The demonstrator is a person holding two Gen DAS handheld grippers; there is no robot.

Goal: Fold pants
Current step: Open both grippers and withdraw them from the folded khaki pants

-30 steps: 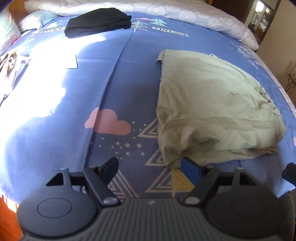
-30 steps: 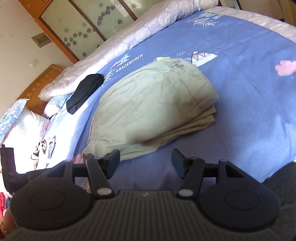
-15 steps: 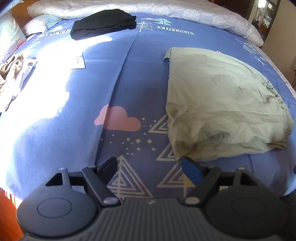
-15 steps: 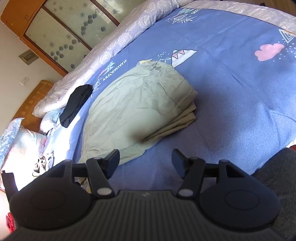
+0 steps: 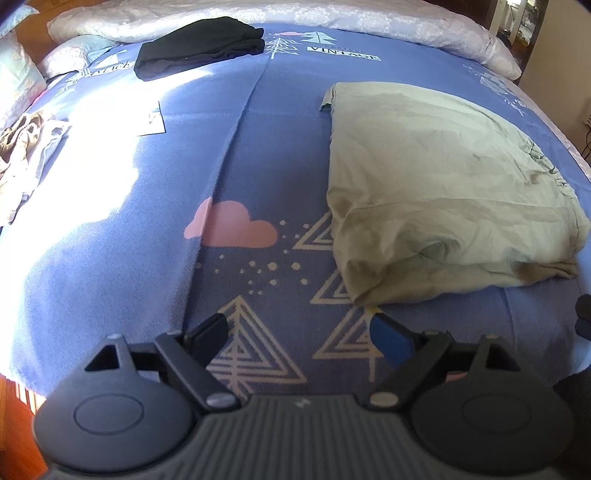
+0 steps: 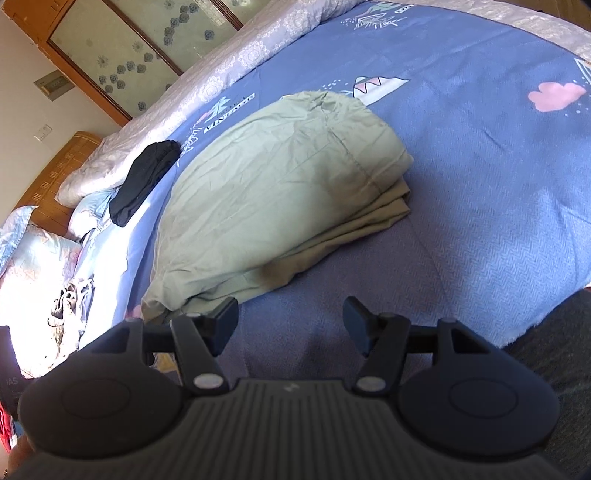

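Pale green pants (image 5: 443, 192) lie folded in a thick stack on the blue patterned bedspread (image 5: 229, 155). They also show in the right wrist view (image 6: 280, 184). My left gripper (image 5: 299, 334) is open and empty, just short of the stack's near left corner. My right gripper (image 6: 290, 317) is open and empty, above the bedspread just in front of the stack's near edge. Neither gripper touches the pants.
A folded black garment (image 5: 199, 44) lies at the far side of the bed, also in the right wrist view (image 6: 146, 182). A white quilt (image 5: 332, 14) runs along the far edge. Loose clothes (image 5: 22, 136) and pillows (image 6: 33, 254) lie at the left. A wooden cabinet (image 6: 122, 55) stands behind.
Both grippers have drawn back from the folded pants, away from the stack. Both stay open and empty. The pants have not moved.
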